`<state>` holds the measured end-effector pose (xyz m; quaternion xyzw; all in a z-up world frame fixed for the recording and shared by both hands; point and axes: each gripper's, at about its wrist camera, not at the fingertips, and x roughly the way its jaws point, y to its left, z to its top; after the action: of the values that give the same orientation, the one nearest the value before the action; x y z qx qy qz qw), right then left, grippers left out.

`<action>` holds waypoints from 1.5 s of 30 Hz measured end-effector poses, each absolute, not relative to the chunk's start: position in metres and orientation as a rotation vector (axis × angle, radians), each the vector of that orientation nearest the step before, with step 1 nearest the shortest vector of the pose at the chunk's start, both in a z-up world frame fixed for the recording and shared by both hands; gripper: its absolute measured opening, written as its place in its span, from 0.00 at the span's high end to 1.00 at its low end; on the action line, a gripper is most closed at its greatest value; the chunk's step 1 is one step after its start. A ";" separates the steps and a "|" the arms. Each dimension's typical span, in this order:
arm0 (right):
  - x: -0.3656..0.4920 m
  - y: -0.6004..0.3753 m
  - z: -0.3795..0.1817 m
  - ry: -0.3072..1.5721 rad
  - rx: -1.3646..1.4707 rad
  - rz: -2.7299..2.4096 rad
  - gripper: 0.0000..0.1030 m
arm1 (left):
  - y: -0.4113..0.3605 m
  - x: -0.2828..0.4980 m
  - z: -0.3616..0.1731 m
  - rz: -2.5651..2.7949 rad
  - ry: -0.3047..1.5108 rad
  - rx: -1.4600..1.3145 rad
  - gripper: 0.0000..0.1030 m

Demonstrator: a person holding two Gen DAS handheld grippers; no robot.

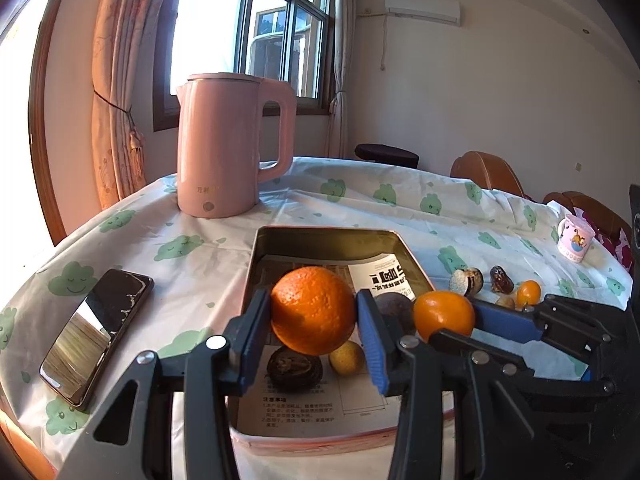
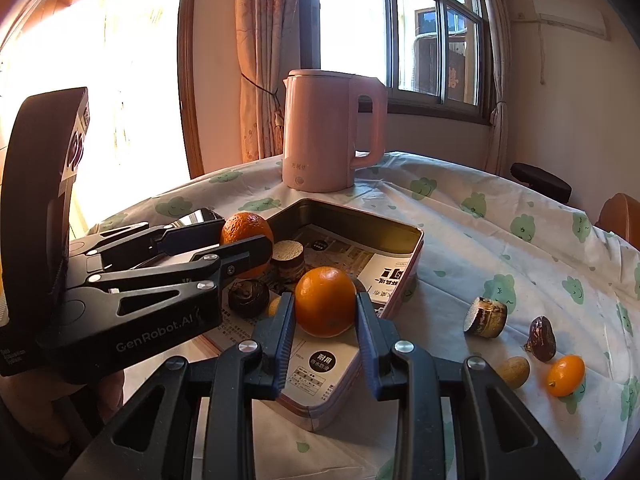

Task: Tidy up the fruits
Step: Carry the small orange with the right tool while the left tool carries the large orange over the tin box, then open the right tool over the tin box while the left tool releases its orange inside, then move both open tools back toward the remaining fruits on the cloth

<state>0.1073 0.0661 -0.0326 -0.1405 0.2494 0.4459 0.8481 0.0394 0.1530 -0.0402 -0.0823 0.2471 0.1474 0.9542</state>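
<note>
left gripper [image 1: 314, 318] clamped on large orange [image 1: 313, 310], held over the tin tray [image 1: 320, 236]. right gripper [image 2: 325, 310] just beside it, clamped on small orange [image 2: 325, 302]. beyond right: kumquat [image 2: 566, 374], loose on tablecloth [image 2: 480, 232].

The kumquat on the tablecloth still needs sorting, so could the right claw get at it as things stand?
Probably not yet: the right claw is shut on an orange over the tin. The kumquat lies unobstructed to its right, reachable once the orange is released.
</note>
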 end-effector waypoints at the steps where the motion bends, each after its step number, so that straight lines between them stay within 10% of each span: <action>1: 0.107 0.067 -0.034 0.530 -0.300 0.939 0.69 | 0.153 0.040 -0.041 0.299 0.504 -0.168 0.56; 19: 0.112 0.077 -0.043 0.591 -0.335 0.942 0.69 | 0.154 0.045 -0.048 0.291 0.532 -0.168 0.55; 28: 0.104 0.065 -0.035 0.545 -0.369 0.939 0.57 | 0.144 0.035 -0.029 0.308 0.462 -0.154 0.34; 45: 0.209 -0.085 -0.019 0.621 -0.229 0.552 0.44 | 0.049 0.083 -0.023 0.121 0.487 -0.083 0.26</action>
<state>0.2085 -0.0849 -0.0195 -0.1110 0.3009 0.2674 0.9086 0.0835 0.0495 -0.0226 -0.0410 0.2408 0.0597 0.9679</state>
